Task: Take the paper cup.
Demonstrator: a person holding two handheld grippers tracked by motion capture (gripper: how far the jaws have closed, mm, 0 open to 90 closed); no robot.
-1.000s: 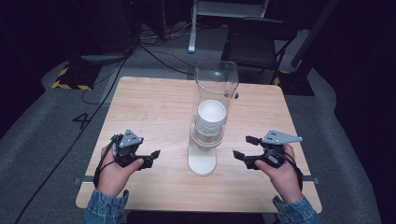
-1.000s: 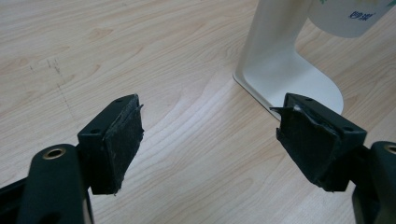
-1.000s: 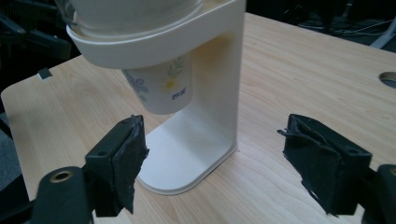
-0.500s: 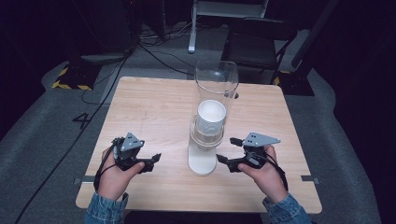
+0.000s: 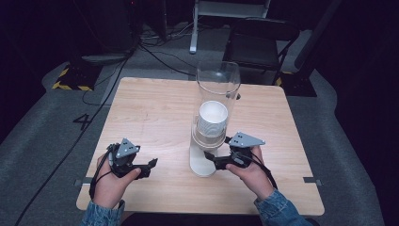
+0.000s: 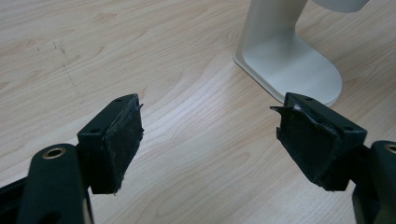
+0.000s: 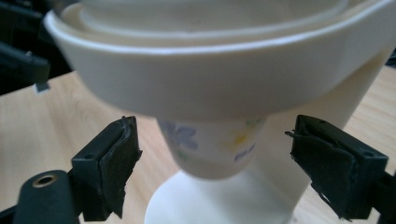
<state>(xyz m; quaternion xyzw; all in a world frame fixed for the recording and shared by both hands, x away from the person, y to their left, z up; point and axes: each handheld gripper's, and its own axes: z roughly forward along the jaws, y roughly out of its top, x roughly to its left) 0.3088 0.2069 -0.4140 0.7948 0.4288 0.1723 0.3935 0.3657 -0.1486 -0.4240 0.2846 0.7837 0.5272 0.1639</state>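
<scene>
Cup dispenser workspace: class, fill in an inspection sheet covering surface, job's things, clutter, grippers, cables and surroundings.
Surface: wooden table, bare wood, faint scuffs.
Job's things: white cup dispenser with clear tube; a flower-printed paper cup pokes out below.
Clutter: nothing seen.
Grippers: right hand-held gripper open, jaws either side of the cup, not touching; left hand-held gripper open, empty, over the table.
Cables: black cables on the floor.
Surroundings: dark room, grey carpet, black chair.

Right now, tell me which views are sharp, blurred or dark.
High view: wooden table evenly lit, surroundings dark, clear tube shows faint glare. Left gripper view: sharp wood grain and stand base. Right gripper view: dispenser collar close and soft, flowered paper cup slightly blurred.
</scene>
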